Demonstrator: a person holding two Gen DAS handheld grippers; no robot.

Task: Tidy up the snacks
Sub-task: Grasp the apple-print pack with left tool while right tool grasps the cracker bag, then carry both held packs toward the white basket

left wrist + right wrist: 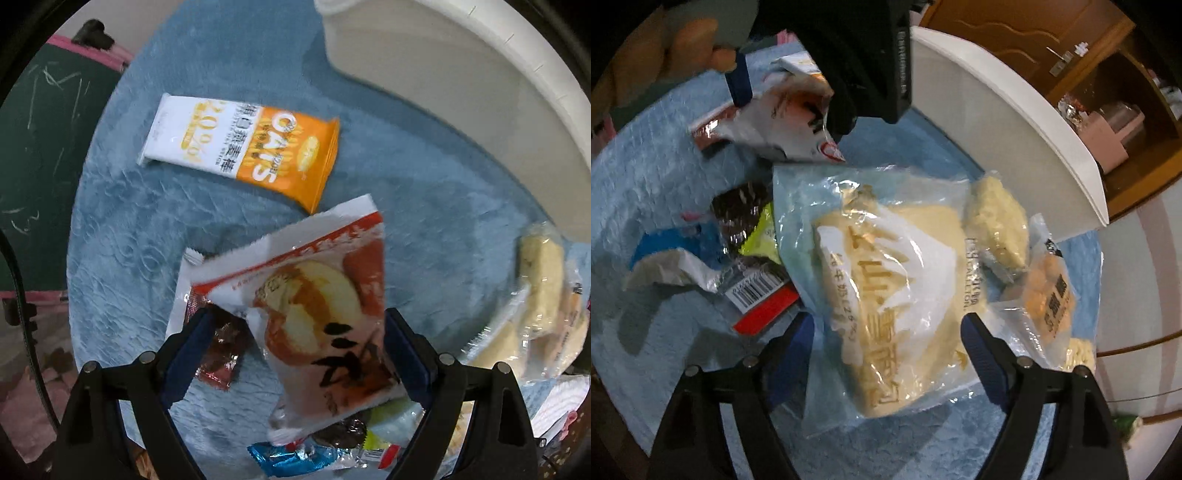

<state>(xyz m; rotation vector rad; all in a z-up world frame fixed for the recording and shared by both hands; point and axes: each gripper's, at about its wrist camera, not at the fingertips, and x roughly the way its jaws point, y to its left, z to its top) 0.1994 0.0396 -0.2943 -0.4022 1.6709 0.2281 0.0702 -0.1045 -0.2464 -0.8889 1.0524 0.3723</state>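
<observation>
Left wrist view: the left tongs [295,354] point down at a blue plush surface [122,229], jaws spread wide. A red-and-white cake packet [317,295] stands tilted between them. Its right edge lies against the right pad; the left pad stands clear of it, so no firm pinch is evident. An orange-and-white oats bar [240,147] lies alone further in, apart from the rest. A small red-brown wrapper [221,347] lies beneath the left finger, and a blue wrapper [284,458] with other small pieces sits at the near edge. A white bin [443,74] stands at the far right corner; the part of its interior that shows appears empty.

Right wrist view: the right tongs [886,354] are angled down with jaws spread to either side of a large clear bread bag [886,280], not visibly pressing on it. Small cracker packs [997,221] lie touching the bag toward the bin [1015,122]. A barcode wrapper [757,291] and dark wrappers are heaped at the bag's other side. The left tongs [783,96] are seen beyond with the cake packet [779,118].

Assessment: sorting looks barely begun. Nearly all snacks remain loose and mixed on the surface. Only the oats bar is set apart. Both tongs appear poised for a first pick.
</observation>
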